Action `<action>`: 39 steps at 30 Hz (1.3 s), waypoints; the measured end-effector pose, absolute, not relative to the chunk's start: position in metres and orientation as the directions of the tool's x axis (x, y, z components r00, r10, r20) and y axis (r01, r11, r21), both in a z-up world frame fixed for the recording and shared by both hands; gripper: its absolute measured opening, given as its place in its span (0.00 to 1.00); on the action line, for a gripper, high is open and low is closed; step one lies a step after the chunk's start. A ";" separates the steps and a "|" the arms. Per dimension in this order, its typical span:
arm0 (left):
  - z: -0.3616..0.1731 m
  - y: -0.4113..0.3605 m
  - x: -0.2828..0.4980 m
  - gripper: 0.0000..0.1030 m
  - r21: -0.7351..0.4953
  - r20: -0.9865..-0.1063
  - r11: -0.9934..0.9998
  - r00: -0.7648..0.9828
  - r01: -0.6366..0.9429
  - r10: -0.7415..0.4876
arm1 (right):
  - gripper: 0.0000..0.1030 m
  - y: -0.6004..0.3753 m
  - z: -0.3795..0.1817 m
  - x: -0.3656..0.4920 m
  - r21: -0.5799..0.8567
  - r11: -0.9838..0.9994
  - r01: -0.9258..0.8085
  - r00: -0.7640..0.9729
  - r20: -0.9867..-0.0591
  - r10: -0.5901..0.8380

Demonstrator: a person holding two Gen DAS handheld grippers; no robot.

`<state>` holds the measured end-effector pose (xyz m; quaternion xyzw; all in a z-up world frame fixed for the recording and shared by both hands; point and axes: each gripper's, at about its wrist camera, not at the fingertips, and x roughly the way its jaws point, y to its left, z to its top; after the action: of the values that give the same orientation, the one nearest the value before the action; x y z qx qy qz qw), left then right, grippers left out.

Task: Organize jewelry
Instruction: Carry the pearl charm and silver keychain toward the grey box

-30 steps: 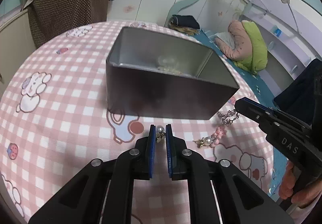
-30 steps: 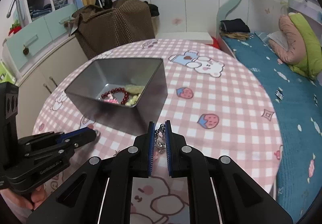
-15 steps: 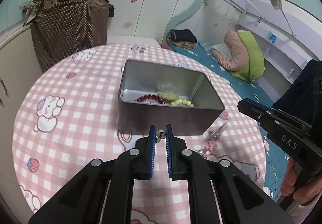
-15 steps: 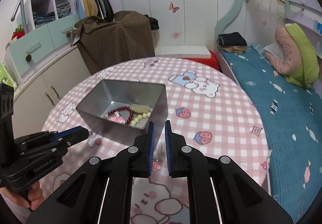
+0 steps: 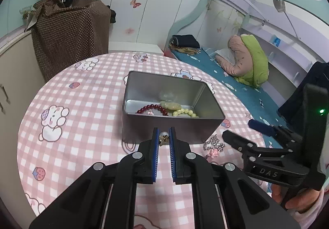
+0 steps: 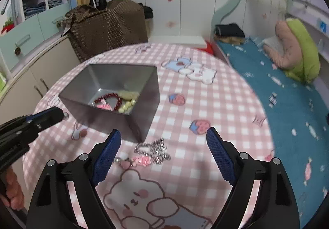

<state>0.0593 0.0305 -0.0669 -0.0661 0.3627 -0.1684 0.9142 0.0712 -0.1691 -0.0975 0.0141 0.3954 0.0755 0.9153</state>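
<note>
A grey metal tin (image 5: 185,130) (image 6: 148,109) stands on the pink checked table and holds a red bead bracelet (image 5: 152,108) (image 6: 107,97) and a yellow bead bracelet (image 5: 185,112) (image 6: 127,103). My left gripper (image 5: 164,132) (image 6: 59,114) is shut on a small pearl earring (image 5: 163,136), held just before the tin's near wall. The jaws of my right gripper (image 6: 163,136) (image 5: 240,129) are opening and stand wide apart. A silver chain with a pink charm (image 6: 152,151) (image 5: 214,144) lies on the cloth below them, untouched by the pads.
The round table (image 5: 67,146) ends in a drop on every side. A bed (image 6: 287,105) lies to the right, and a brown dotted bag (image 5: 70,31) and cupboards (image 6: 24,76) stand behind. A person's hand (image 5: 296,202) grips the right handle.
My right gripper went from shut on the silver chain to wide open, and the chain now lies on the cloth. The left gripper rose a little, still holding the earring.
</note>
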 end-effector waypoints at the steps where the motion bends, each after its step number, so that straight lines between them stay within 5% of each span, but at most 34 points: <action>1: -0.069 0.031 0.060 0.08 -0.246 -0.645 0.935 0.677 0.256 -0.355 | 0.80 -0.168 -0.103 0.073 0.082 0.987 -0.135 0.666 -0.730 0.152; 3: -0.071 0.032 0.061 0.08 -0.249 -0.651 0.937 0.673 0.247 -0.351 | 0.79 -0.165 -0.113 0.077 0.046 0.989 -0.138 0.653 -0.747 0.126; 5: -0.073 0.034 0.062 0.08 -0.253 -0.653 0.938 0.673 0.237 -0.347 | 0.68 -0.161 -0.125 0.082 0.042 0.986 -0.160 0.626 -0.768 0.134; 6: -0.073 0.035 0.062 0.08 -0.257 -0.654 0.937 0.672 0.235 -0.348 | 0.52 -0.159 -0.129 0.084 0.047 0.985 -0.163 0.616 -0.776 0.139; 8: -0.074 0.035 0.063 0.08 -0.256 -0.655 0.939 0.673 0.231 -0.344 | 0.45 -0.159 -0.134 0.085 0.085 0.980 -0.180 0.615 -0.768 0.179; 10: -0.074 0.035 0.063 0.08 -0.251 -0.656 0.940 0.674 0.230 -0.340 | 0.20 -0.158 -0.133 0.084 0.113 0.972 -0.204 0.606 -0.766 0.216; 12: -0.073 0.036 0.062 0.08 -0.252 -0.654 0.941 0.676 0.228 -0.339 | 0.10 -0.156 -0.131 0.083 0.103 0.976 -0.194 0.612 -0.765 0.202; 39: -0.031 0.032 0.067 0.08 -0.229 -0.567 0.934 0.743 0.273 -0.356 | 0.06 -0.178 -0.041 0.069 0.124 0.980 -0.157 0.781 -0.592 0.200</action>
<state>0.0670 0.0323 -0.0312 -0.0655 0.3166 -0.1688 0.9311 0.0692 -0.1783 -0.0412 0.0337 0.3172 0.0945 0.9430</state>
